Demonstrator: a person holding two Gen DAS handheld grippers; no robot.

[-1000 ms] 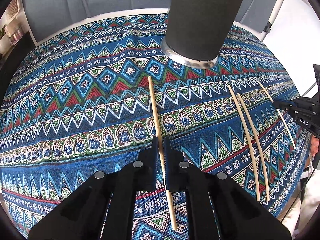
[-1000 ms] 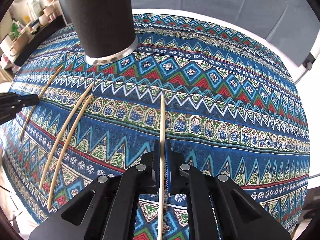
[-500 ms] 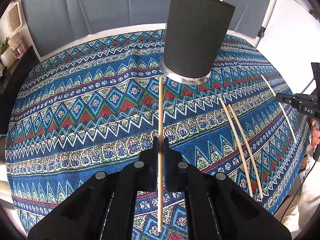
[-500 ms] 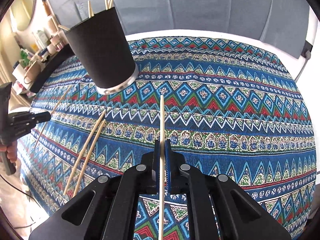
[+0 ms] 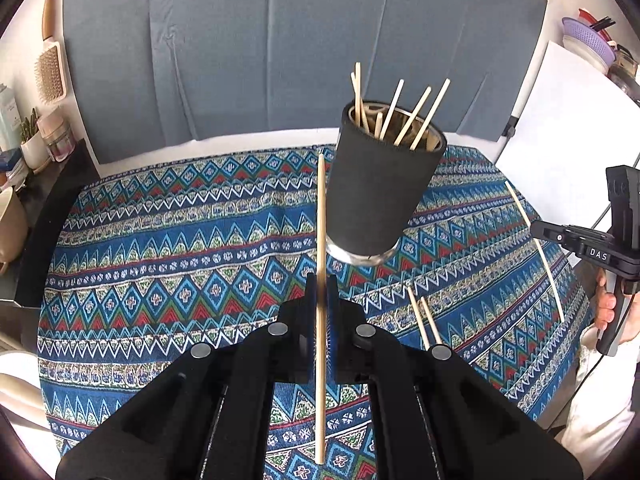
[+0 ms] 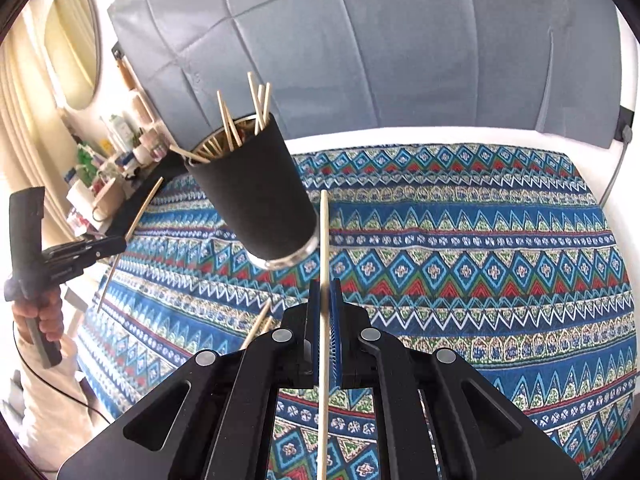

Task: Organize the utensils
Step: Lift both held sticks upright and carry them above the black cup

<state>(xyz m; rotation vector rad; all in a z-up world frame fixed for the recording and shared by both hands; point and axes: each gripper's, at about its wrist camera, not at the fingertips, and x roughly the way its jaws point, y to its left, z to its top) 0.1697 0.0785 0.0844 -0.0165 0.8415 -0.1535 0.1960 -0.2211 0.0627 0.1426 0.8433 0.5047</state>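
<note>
Above the patterned cloth point(image 5: 168, 264) on the desk, we hold a chopstick in each hand-held gripper. Our left hand-held gripper point(image 5: 321, 280) is pinching a wooden chopstick point(image 5: 320, 216) between its blue pads; the stick runs forward past the fingertips, its far tip just left of the black cup point(image 5: 380, 196). Our right hand-held gripper point(image 6: 326, 286) is likewise pinched on its own chopstick point(image 6: 324, 232), whose far tip shows just right of the same black cup point(image 6: 256, 200). That cup stands upright on the cloth on a silvery base, with a bundle of chopsticks point(image 5: 400, 112) leaning out of its mouth. Two loose chopsticks point(image 5: 420, 316) lie side by side on the cloth to the right of the left hand-held gripper, and we cannot tell whether they touch. Behind the desk hangs a grey padded backdrop point(image 5: 280, 40).
</note>
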